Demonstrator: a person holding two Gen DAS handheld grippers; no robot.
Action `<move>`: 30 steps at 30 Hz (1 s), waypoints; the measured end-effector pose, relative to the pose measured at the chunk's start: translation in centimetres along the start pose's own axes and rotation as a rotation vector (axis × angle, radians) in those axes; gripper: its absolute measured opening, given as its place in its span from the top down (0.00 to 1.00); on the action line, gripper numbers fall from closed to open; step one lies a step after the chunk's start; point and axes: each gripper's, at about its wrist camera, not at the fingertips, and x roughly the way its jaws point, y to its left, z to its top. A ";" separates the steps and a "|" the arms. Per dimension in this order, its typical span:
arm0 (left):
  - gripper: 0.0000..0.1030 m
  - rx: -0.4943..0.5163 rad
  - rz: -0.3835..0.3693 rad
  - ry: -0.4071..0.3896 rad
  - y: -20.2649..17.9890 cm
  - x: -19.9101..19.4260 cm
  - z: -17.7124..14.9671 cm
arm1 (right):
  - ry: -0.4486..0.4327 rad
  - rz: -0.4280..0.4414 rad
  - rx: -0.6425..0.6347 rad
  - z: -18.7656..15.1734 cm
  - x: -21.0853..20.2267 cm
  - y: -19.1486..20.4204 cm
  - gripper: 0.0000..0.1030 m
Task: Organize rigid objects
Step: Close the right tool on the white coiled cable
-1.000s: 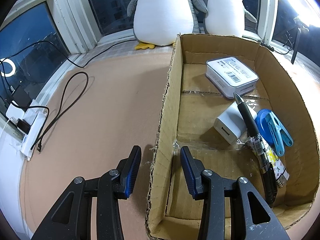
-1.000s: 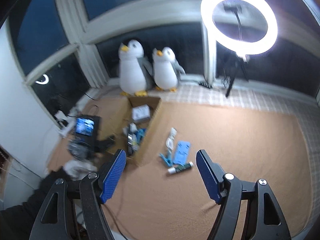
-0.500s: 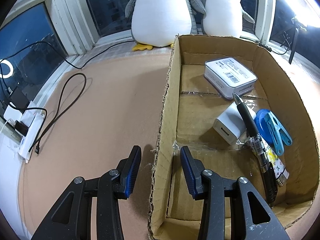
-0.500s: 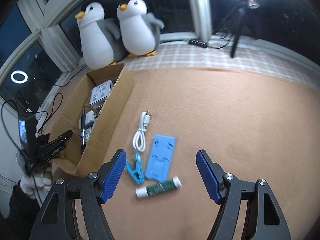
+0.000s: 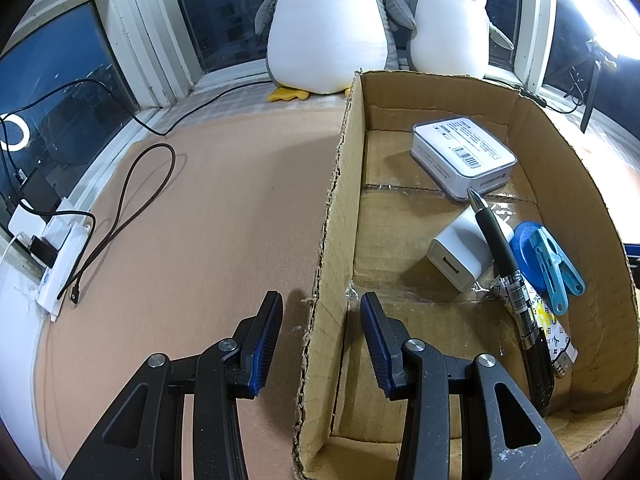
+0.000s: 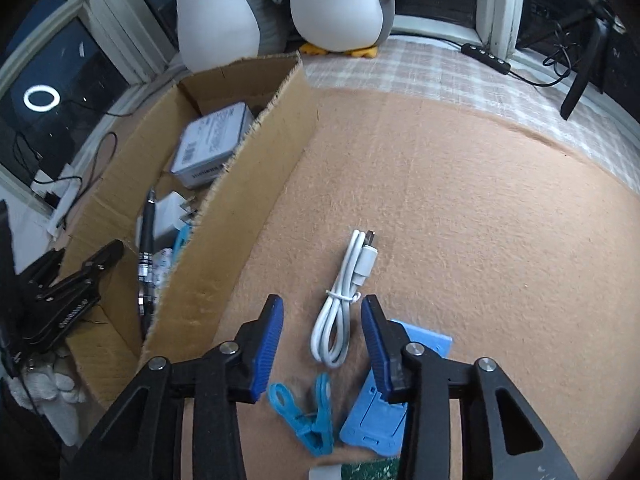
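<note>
- Along the left edge of the right wrist view, the left tongs (image 6: 86, 270) straddle the near left wall of the open brown cardboard box (image 5: 332, 216); from their own camera the blue pads (image 5: 266, 340) stand one on each side of that wall with a gap visible, so I cannot tell whether they pinch it, though they are at their narrowest.
- Inside the box lie a white rounded carton with a barcode (image 5: 464, 156) at the far end, then a white charger cube (image 5: 460, 256), a black pen (image 5: 508, 280) leaning over it, and a blue clip on a blue disc (image 5: 548, 264) by the right wall.
- Right of the box, on the tan felt floor (image 6: 460, 208), the right tongs (image 6: 322, 344) have just been closing and are spread around the coiled white USB cable (image 6: 340, 308), pads not pressing it.
- Nearer lie a blue clothes peg (image 6: 310, 416) and, just right, a flat blue plastic stand (image 6: 384, 420) partly under the right finger.
- Two white-and-grey plush penguins (image 5: 332, 28) sit at the far window.
</note>
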 end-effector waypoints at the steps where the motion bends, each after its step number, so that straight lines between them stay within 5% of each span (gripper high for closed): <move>1: 0.57 -0.002 -0.001 0.000 0.0 0.0 0.0 | 0.008 -0.013 -0.004 0.1 0.4 0.1 0.65; 12: 0.57 -0.015 0.000 0.004 0.1 0.0 0.0 | 0.043 -0.145 -0.094 0.7 1.4 1.6 0.77; 30: 0.57 -0.023 -0.002 0.004 0.1 0.0 -0.1 | -0.022 -0.057 0.032 0.1 -1.1 -0.7 0.83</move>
